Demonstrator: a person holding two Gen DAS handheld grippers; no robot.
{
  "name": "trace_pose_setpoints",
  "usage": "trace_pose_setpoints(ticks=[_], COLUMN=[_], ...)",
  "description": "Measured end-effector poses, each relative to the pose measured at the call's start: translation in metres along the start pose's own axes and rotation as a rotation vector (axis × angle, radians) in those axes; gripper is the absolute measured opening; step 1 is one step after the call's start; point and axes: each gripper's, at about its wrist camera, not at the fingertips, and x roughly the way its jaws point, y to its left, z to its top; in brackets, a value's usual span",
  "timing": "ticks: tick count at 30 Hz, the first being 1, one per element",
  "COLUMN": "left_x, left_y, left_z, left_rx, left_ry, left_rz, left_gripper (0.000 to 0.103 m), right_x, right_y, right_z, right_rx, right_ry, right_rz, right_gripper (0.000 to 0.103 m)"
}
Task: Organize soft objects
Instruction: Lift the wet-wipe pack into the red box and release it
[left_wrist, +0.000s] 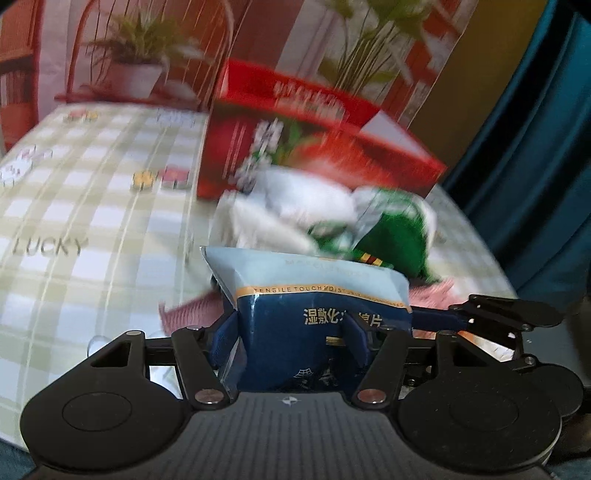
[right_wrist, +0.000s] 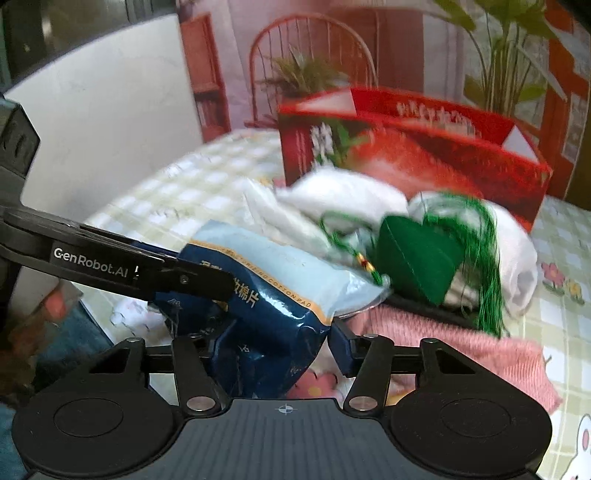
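A blue and pale-blue packet of cotton pads (left_wrist: 314, 306) is held above a checked tablecloth (left_wrist: 92, 206), and both grippers are on it. In the left wrist view the left gripper (left_wrist: 291, 343) grasps the packet's dark blue lower half, its blue pads pressed against either side so that the packet stands up between them with its pale top pointing away. The right gripper (left_wrist: 491, 325) comes in from the right at the same height, and its black linkage shows beside the packet's right edge.

In the right wrist view the packet (right_wrist: 273, 291) lies tilted, pale end to the far right, dark end near and low. The right gripper (right_wrist: 280, 343) has the crumpled dark end between its fingers; the left pad is against the wrapper, while the right pad (right_wrist: 343, 350) sits at the packet's edge, and whether it presses cannot be told. The left gripper (right_wrist: 192, 284) reaches in from the left and clamps the packet's upper side.

Just beyond the packet lies a heap of soft things: white cloth (right_wrist: 343, 199), a green pouch (right_wrist: 413, 258) with a green tassel (right_wrist: 487, 280), and a pink knitted cloth (right_wrist: 461, 343) on the near right. Behind the heap stands an open red box (right_wrist: 413, 158), against a backdrop printed with potted plants (left_wrist: 140, 48).
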Motion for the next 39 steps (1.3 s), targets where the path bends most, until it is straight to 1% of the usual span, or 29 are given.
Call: trace_pose_setpoints(ticks=[6,11,16,18,19,21,25,29,33,35,39], left_x=[-0.039,-0.063,-0.066,-0.063,-0.060,-0.051,-0.022,0.018,0.046,0.064,0.095], left_y=[-0.023,-0.037,-0.047,-0.052,-0.054,-0.056,-0.056,-0.047,-0.034,-0.029,-0.030], left_z=[0.017,0.043,0.080,0.097,0.106,0.126,0.166,0.199,0.212,0.218,0.220], left_rx=[0.097,0.135,0.155,0.178,0.182,0.174,0.145,0.074,0.003,-0.024,-0.016], left_ry=[-0.139,-0.242,-0.314,-0.342,-0.353,-0.356,-0.334,-0.303,-0.251,-0.222,-0.162], left_rz=[-0.015,-0.027,-0.027,-0.037,-0.042,-0.050,-0.062,-0.066,-0.075,-0.072,-0.029], left_gripper=[0.064,0.064,0.065,0.069,0.070,0.070,0.070,0.070,0.070,0.070,0.070], right_x=[-0.032,-0.057,-0.068,-0.068,-0.069,-0.067,-0.052,-0.027,0.008,0.025,0.054], right_y=[0.001,0.003,-0.005,-0.012,-0.018,-0.029,-0.055,-0.084,-0.106,-0.118,-0.137], right_z=[0.018,0.042,0.078,0.096,0.106,0.124,0.161,0.193,0.210,0.215,0.212], right_rx=[-0.011,-0.062,-0.109,-0.125,-0.131,-0.143,-0.173,-0.148,-0.124,-0.085,-0.010], right_ry=[-0.114,-0.219,-0.287,-0.316,-0.329,-0.342,-0.353,-0.338,-0.304,-0.279,-0.224], right_rz=[0.007,-0.019,-0.037,-0.047,-0.049,-0.062,-0.102,-0.095,-0.102,-0.108,-0.111], right_gripper=[0.049,0.049,0.050,0.050,0.050,0.050,0.050,0.050,0.050,0.050,0.050])
